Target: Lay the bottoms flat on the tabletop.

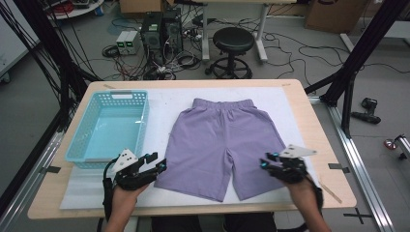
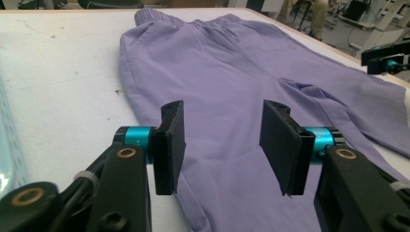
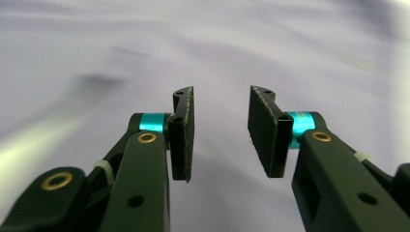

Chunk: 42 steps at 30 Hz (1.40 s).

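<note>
High view: lilac shorts (image 1: 220,145) lie flat, unfolded.

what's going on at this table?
A person holds a gripper in each hand over purple shorts laid flat on the white mat. The left gripper sits open at one leg hem, the right gripper open at the other; neither grips cloth yet. A blue basket waits empty at left.

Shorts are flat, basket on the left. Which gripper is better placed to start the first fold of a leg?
Left, likely. The left gripper sits open at the hem of the shorts, its jaws framing the leg edge. The right gripper is also open over the other leg, but its view is blurred.
</note>
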Motion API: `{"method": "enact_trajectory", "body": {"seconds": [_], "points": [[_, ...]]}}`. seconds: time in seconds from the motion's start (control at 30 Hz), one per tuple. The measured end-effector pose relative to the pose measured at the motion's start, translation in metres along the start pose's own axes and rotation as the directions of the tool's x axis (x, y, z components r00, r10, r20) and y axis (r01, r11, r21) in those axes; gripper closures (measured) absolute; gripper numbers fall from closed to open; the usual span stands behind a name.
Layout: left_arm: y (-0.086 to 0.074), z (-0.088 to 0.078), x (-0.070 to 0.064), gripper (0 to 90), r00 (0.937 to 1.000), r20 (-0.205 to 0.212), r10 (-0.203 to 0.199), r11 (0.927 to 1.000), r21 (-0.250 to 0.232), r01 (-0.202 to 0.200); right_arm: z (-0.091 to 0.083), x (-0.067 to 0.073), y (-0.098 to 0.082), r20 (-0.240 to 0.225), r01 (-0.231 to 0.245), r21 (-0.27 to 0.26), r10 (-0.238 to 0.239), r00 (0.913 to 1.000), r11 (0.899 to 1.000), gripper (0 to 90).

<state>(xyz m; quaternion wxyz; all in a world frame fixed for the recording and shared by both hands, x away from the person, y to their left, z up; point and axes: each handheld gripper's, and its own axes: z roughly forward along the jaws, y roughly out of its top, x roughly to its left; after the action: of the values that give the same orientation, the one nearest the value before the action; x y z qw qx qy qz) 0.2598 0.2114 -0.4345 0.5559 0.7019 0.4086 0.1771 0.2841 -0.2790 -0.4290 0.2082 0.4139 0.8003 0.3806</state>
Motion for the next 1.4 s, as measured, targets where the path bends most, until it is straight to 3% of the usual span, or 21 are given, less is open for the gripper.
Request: {"method": "enact_trajectory", "body": {"seconds": [0.03, 0.1, 0.23, 0.3, 0.33, 0.37, 0.4, 0.47, 0.63, 0.7, 0.73, 0.87, 1.0, 1.1, 1.27, 1.33, 1.4], "points": [[0.0, 0.0, 0.0, 48.7, 1.0, -0.003, -0.002, 1.0, -0.004, 0.002, -0.007, -0.012, -0.007, 0.059, -0.03, 0.009, 0.029, 0.9978, 1.0, 65.9], [0.001, 0.001, 0.001, 45.8, 1.0, -0.002, -0.001, 0.9999, -0.011, 0.001, -0.019, -0.033, -0.021, 0.125, -0.098, 0.038, 0.093, 0.9878, 0.994, 67.1], [0.003, 0.004, 0.0, 37.8, 0.9999, -0.008, -0.007, 0.9997, -0.023, 0.007, -0.029, -0.052, -0.045, 0.19, -0.174, 0.098, 0.153, 0.9697, 0.98, 66.8], [0.003, 0.005, -0.001, 31.7, 0.9996, -0.026, -0.008, 0.9997, -0.024, 0.007, -0.03, -0.055, -0.052, 0.182, -0.205, 0.116, 0.183, 0.9662, 0.972, 67.5], [0.004, 0.005, -0.001, 29.8, 0.9997, -0.022, -0.012, 0.9996, -0.026, 0.011, -0.032, -0.055, -0.055, 0.177, -0.211, 0.105, 0.191, 0.9656, 0.972, 72.0], [0.004, 0.005, 0.0, 29.8, 0.9998, -0.019, -0.011, 0.9995, -0.028, 0.011, -0.033, -0.055, -0.055, 0.172, -0.212, 0.109, 0.191, 0.9663, 0.971, 82.2], [0.004, 0.006, -0.001, 29.8, 0.9998, -0.018, -0.012, 0.9995, -0.03, 0.011, -0.035, -0.054, -0.056, 0.144, -0.196, 0.12, 0.179, 0.9733, 0.973, 89.2], [0.004, 0.005, -0.001, 29.8, 0.9998, -0.015, -0.011, 0.9995, -0.031, 0.011, -0.037, -0.05, -0.056, 0.15, -0.166, 0.133, 0.146, 0.9779, 0.977, 90.0], [0.004, 0.006, -0.002, 29.8, 0.9999, -0.012, -0.012, 0.9995, -0.03, 0.011, -0.044, -0.047, -0.058, 0.118, -0.161, 0.162, 0.143, 0.9826, 0.974, 90.0], [0.004, 0.007, -0.002, 29.8, 0.9999, -0.006, -0.009, 0.9995, -0.031, 0.009, -0.044, -0.046, -0.057, 0.109, -0.152, 0.162, 0.136, 0.9847, 0.975, 84.3], [0.004, 0.007, -0.003, 29.8, 1.0, -0.004, -0.005, 0.9995, -0.031, 0.005, -0.044, -0.046, -0.056, 0.119, -0.145, 0.145, 0.128, 0.9847, 0.979, 75.1], [0.005, 0.008, -0.004, 27.5, 1.0, 0.0, -0.007, 0.9986, -0.052, 0.007, -0.05, -0.045, -0.051, 0.12, -0.134, 0.032, 0.129, 0.9844, 0.99, 55.2], [0.005, 0.009, -0.004, 23.5, 0.9998, 0.012, 0.015, 0.9978, -0.065, -0.014, -0.055, -0.042, -0.044, 0.094, -0.125, -0.059, 0.13, 0.987, 0.99, 44.3], [0.005, 0.01, -0.005, 23.2, 0.9992, 0.023, 0.031, 0.9972, -0.069, -0.03, -0.056, -0.038, -0.037, 0.107, -0.112, -0.105, 0.123, 0.9866, 0.988, 30.3], [0.006, 0.01, -0.005, 23.2, 0.998, 0.029, 0.056, 0.9965, -0.064, -0.054, -0.06, -0.034, -0.031, 0.11, -0.095, -0.162, 0.114, 0.9874, 0.982, 27.8], [0.006, 0.011, -0.006, 23.2, 0.997, 0.023, 0.074, 0.9955, -0.061, -0.073, -0.061, -0.035, -0.031, 0.108, -0.092, -0.166, 0.111, 0.9879, 0.982, 27.8], [0.005, 0.011, -0.008, 23.2, 0.9975, 0.026, 0.065, 0.9962, -0.059, -0.064, -0.061, -0.035, -0.032, 0.105, -0.095, -0.159, 0.113, 0.9881, 0.983, 27.8]]}}
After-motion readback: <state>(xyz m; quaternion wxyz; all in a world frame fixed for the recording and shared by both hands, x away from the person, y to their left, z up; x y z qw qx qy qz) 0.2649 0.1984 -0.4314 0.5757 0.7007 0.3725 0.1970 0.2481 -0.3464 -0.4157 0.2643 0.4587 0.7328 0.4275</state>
